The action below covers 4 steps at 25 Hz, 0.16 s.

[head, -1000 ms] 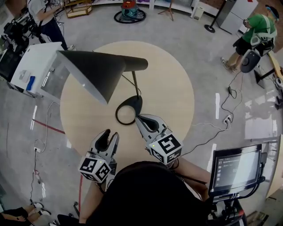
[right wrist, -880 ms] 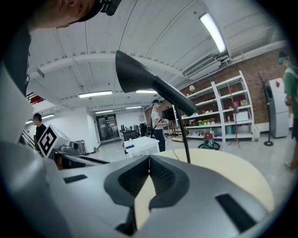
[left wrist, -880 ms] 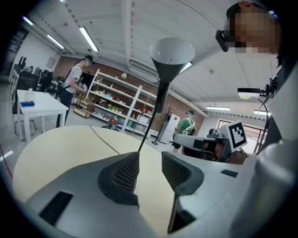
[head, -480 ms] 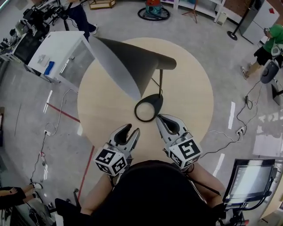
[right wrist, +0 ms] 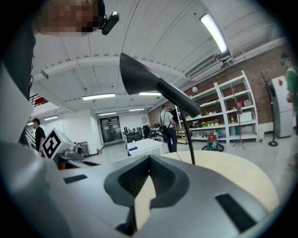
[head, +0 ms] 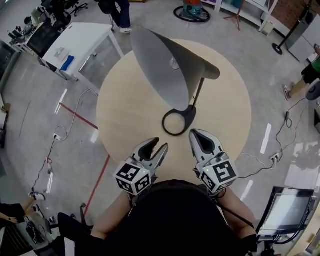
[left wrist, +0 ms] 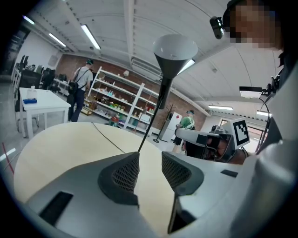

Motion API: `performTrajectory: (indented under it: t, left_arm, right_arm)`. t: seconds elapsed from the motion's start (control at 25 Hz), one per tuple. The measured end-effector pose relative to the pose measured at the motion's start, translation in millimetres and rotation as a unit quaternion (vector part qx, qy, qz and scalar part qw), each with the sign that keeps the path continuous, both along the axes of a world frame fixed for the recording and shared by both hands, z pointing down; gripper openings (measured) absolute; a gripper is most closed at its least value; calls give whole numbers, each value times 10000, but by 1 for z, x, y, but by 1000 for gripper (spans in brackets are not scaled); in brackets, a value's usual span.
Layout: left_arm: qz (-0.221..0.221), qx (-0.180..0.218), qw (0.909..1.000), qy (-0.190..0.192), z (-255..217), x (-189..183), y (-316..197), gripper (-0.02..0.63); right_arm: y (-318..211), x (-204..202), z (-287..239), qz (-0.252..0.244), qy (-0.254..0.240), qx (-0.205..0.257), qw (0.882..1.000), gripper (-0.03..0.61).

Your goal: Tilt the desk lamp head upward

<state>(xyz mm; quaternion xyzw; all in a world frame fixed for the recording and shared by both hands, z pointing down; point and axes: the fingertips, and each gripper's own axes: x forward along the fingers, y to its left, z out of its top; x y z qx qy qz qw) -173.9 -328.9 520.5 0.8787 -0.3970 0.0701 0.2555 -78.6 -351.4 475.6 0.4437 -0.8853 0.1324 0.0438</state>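
Observation:
The desk lamp stands on the round wooden table (head: 125,115). Its large grey cone head (head: 165,65) opens toward me, and a thin stem (head: 197,92) runs down to a black ring base (head: 177,121). My left gripper (head: 155,148) is open and empty, low over the table a little in front and left of the base. My right gripper (head: 194,134) is shut on nothing, its tips just off the base's near right edge. The left gripper view has the lamp head (left wrist: 175,49) high above the open left gripper (left wrist: 150,160). The right gripper view shows the head (right wrist: 139,74) above the shut right gripper (right wrist: 149,160).
A white table (head: 80,42) stands back left, with a person (head: 117,10) beyond it. Cables (head: 75,110) and a red tape line (head: 80,117) lie on the floor. A monitor on a stand (head: 290,207) is at my right. Shelving lines the far wall.
The head view has swung, so lamp and table sit further right and more of the cone's inside shows. Both grippers stay just in front of the base, states unchanged.

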Motion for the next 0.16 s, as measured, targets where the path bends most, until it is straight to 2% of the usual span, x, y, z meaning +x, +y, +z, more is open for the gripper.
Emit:
performTrajectory:
  t: [0.16]
  left_arm:
    - [17,-7,10000,6,2,-5,1,155]
  right_arm:
    - [1,-6,3,-12,2,-29,10000,3]
